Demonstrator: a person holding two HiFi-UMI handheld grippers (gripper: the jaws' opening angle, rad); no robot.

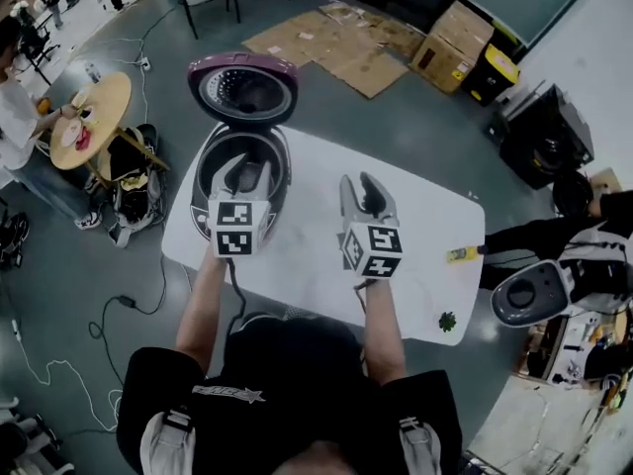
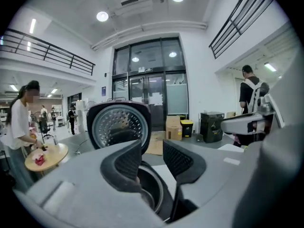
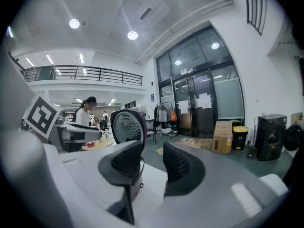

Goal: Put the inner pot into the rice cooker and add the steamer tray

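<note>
The rice cooker [image 1: 240,162] stands at the white table's [image 1: 307,265] far left corner, its purple lid [image 1: 243,89] tipped up and back. A metal rim [image 2: 156,194] shows inside its opening; what lies in it I cannot tell. My left gripper [image 1: 241,174] hovers over the cooker's near side, jaws apart with nothing between them. In the left gripper view the lid's perforated inner plate [image 2: 118,125] stands just beyond the left gripper [image 2: 152,150]. My right gripper [image 1: 367,190] hangs over the table's middle, open and empty. In the right gripper view the cooker [image 3: 127,127] shows behind the right gripper [image 3: 153,152].
A small green thing [image 1: 447,321] lies near the table's front right corner and a yellow item [image 1: 462,254] at its right edge. A round wooden table [image 1: 91,119] with a seated person is at the left. Cardboard boxes [image 1: 450,46] and flattened cardboard [image 1: 336,40] lie beyond.
</note>
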